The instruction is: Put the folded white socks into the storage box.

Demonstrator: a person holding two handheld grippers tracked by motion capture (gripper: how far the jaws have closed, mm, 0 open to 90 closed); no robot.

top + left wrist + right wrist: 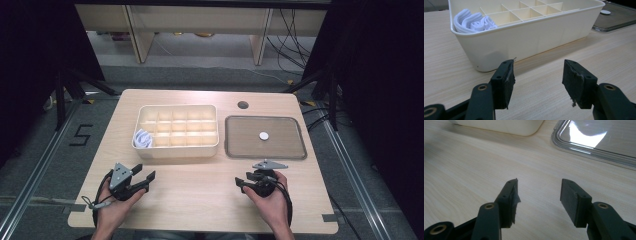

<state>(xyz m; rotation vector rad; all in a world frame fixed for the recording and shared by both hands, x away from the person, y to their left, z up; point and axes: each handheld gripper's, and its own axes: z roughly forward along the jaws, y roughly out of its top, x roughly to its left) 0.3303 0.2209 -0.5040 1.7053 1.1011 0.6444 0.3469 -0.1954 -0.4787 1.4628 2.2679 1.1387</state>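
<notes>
Both the left gripper [142,181] and right gripper [246,183] rest released near the table's [200,185] front edge; the divided organizer box [176,148] sits just beyond the left one.

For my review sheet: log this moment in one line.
left claw open, idle | right claw open, idle | white cloth in organizer | disc on tray

- High view: above near table edge, facing forward and down.
- Left gripper view: low, close, facing the organizer box [529,37].
- Right gripper view: low, facing far; both share the tray [596,147].
</notes>
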